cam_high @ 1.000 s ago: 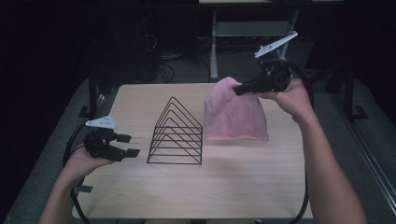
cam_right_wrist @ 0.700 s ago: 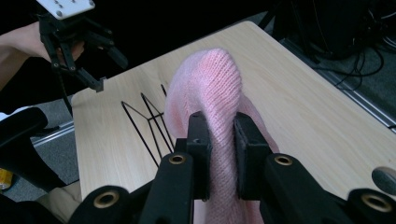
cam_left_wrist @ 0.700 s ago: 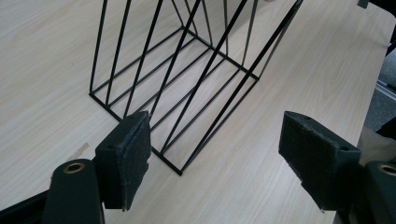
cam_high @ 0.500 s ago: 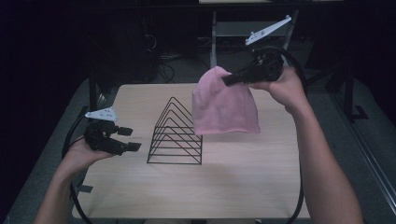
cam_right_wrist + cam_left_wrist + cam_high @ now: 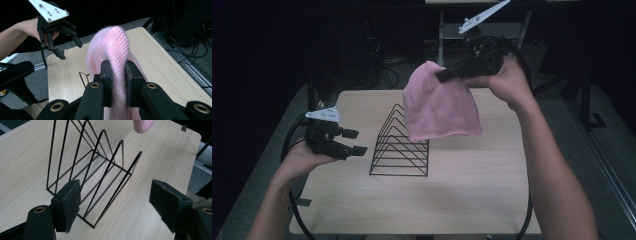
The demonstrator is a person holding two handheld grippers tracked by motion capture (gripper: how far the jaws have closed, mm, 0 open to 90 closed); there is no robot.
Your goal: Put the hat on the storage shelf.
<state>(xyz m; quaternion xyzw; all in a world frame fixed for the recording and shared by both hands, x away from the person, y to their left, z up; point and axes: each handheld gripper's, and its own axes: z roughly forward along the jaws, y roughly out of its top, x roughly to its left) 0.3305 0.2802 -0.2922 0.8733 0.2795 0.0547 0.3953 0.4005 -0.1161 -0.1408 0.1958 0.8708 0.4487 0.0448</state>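
A pink knitted hat (image 5: 439,107) hangs in the air above the table's far middle, its lower edge just over the black wire rack (image 5: 401,147). My right gripper (image 5: 443,76) is shut on the hat's top, the knit pinched between the pads (image 5: 117,82). The hat (image 5: 111,50) bulges up over those jaws in the right gripper view. My left gripper (image 5: 353,141) is open at the table's left side, just left of the rack, with nothing between its pads (image 5: 66,205). The rack (image 5: 92,170) lies straight ahead of it, and the hat's tip (image 5: 143,125) shows at the top.
The wooden table (image 5: 472,190) carries the rack near its centre. A dark floor with cables and metal stand legs (image 5: 442,35) lies behind the table. The left gripper (image 5: 68,46) is visible far off in the right gripper view.
My right gripper has lifted the pink hat up off the table and carried it left toward the rack. My left gripper has risen a little beside the rack.
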